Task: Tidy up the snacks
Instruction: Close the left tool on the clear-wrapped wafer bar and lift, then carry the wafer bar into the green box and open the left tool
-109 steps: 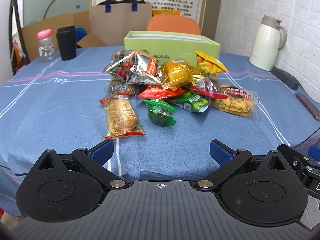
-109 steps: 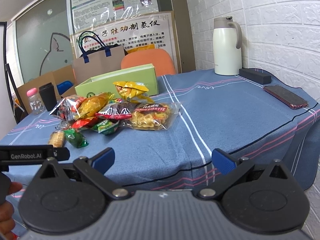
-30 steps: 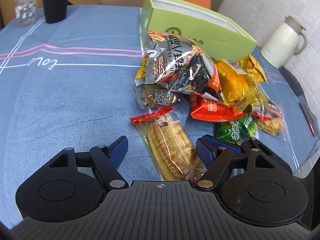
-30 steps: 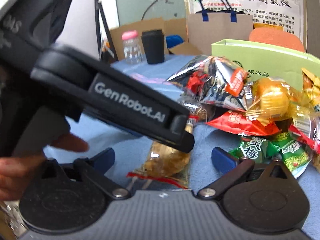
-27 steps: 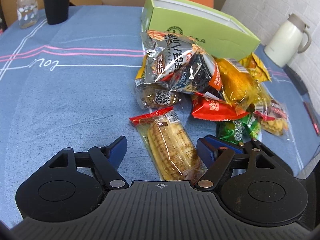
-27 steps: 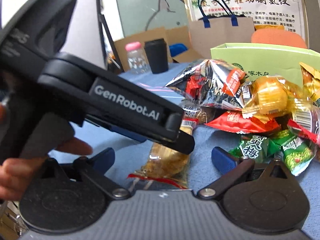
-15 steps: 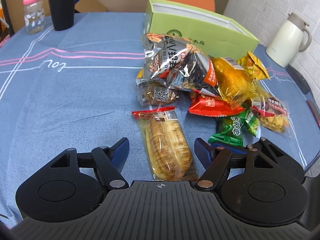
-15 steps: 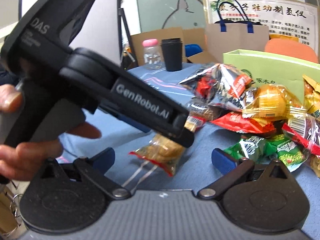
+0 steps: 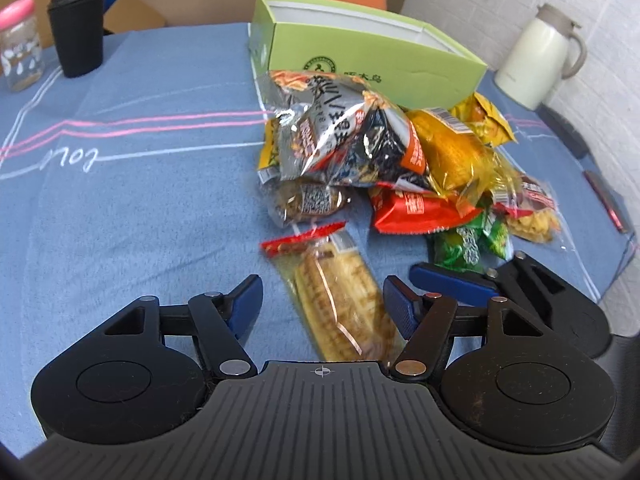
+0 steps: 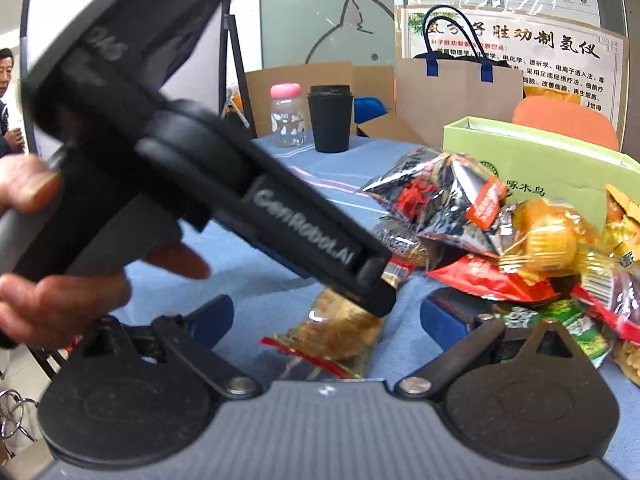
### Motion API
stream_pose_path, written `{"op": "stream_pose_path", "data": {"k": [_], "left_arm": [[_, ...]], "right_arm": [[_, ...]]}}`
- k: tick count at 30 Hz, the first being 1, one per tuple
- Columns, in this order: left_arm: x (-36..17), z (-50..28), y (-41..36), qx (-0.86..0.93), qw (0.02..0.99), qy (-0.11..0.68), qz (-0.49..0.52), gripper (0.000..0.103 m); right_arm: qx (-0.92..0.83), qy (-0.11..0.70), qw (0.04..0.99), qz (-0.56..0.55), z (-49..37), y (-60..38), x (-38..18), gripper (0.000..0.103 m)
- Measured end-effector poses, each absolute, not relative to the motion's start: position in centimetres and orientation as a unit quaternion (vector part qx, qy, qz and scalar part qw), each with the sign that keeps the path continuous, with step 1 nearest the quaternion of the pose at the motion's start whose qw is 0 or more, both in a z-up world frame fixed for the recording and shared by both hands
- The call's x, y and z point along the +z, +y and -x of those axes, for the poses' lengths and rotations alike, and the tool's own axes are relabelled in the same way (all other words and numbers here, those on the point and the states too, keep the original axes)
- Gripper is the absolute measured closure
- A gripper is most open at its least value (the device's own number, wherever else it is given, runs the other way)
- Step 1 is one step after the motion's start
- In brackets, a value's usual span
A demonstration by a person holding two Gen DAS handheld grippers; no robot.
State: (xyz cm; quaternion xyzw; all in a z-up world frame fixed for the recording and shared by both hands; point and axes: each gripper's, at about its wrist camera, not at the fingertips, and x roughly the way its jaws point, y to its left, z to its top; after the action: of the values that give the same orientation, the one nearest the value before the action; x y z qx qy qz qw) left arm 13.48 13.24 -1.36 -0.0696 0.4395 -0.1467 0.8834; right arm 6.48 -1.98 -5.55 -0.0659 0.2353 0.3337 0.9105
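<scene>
Our left gripper (image 9: 323, 294) points down at the tablecloth (image 9: 140, 208), and its jaws have just been closing around a long clear-wrapped biscuit packet (image 9: 340, 296). The blue pad on one side sits just at the wrapper's edge, the other stands off it with cloth showing between, so we do not yet grip it. In the right wrist view this gripper's black body reads "GenRobot.AI" in grey letters, with a hand (image 10: 52, 304) around its handle.

Our right gripper (image 10: 326, 320) stands wide, its jaws having just narrowed a little, with the red-sealed end of the same packet lying on the cloth between them, untouched.

The packet holds a ridged golden biscuit, sealed with a red crimped strip at each end. It lies apart from the snack pile (image 9: 384, 168), on the near side of it. The pile holds a silver and black bag with large Chinese characters, a red sachet, green sachets, a yellow wrapped cake and a brown cake with a QR label.

Beyond the pile an open green box (image 9: 372, 60) carries a round green logo and Chinese characters. Toward the cloth's far left corner stand a black cup (image 9: 78, 34) and a pink-lidded jar (image 9: 20, 44). A cream jug (image 9: 540, 56) stands at the far right edge.
</scene>
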Motion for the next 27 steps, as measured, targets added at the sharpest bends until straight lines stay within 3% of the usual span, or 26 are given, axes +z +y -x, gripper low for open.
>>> {"op": "stream_pose_path", "data": {"k": [2, 3, 4, 6, 10, 12, 14, 16, 20, 27], "left_arm": [[-1.6, -13.0, 13.9, -0.156, 0.885, 0.429, 0.088, 0.052], [-1.7, -12.9, 14.1, -0.160, 0.886, 0.426, 0.094, 0.052], [-1.8, -12.9, 14.2, -0.162, 0.886, 0.423, 0.097, 0.052], [-1.8, -13.1, 14.4, -0.163, 0.887, 0.420, 0.104, 0.052], [-2.1, -13.2, 14.4, -0.170, 0.885, 0.418, 0.112, 0.054], [-2.2, -12.9, 14.2, -0.165, 0.890, 0.413, 0.104, 0.060], [-2.3, -12.5, 14.1, -0.160, 0.892, 0.410, 0.105, 0.075], [-2.3, -11.9, 14.3, -0.152, 0.893, 0.407, 0.116, 0.081], [-0.7, -10.6, 15.4, -0.123, 0.899, 0.395, 0.140, 0.082], [8.1, -14.5, 16.0, -0.128, 0.934, 0.303, 0.141, 0.082]], "right_arm": [[0.328, 0.241, 0.911, 0.069, -6.5, -1.7, -5.7, 0.008], [0.324, 0.247, 0.911, 0.067, -6.7, -1.6, -5.7, 0.031], [0.322, 0.255, 0.910, 0.063, -7.0, -1.6, -5.7, 0.038], [0.315, 0.264, 0.909, 0.063, -7.2, -1.5, -5.8, 0.036], [0.308, 0.270, 0.911, 0.055, -6.9, -1.7, -6.1, 0.016], [0.307, 0.263, 0.912, 0.069, -6.6, -1.2, -6.4, 0.015], [0.322, 0.251, 0.909, 0.079, -6.1, -0.6, -6.5, 0.021], [0.331, 0.255, 0.906, 0.071, -6.0, -0.5, -6.2, 0.028], [0.368, 0.247, 0.896, 0.036, -6.1, -0.9, -4.2, 0.029], [0.368, 0.143, 0.918, 0.044, -10.3, -1.2, 3.6, 0.026]]}}
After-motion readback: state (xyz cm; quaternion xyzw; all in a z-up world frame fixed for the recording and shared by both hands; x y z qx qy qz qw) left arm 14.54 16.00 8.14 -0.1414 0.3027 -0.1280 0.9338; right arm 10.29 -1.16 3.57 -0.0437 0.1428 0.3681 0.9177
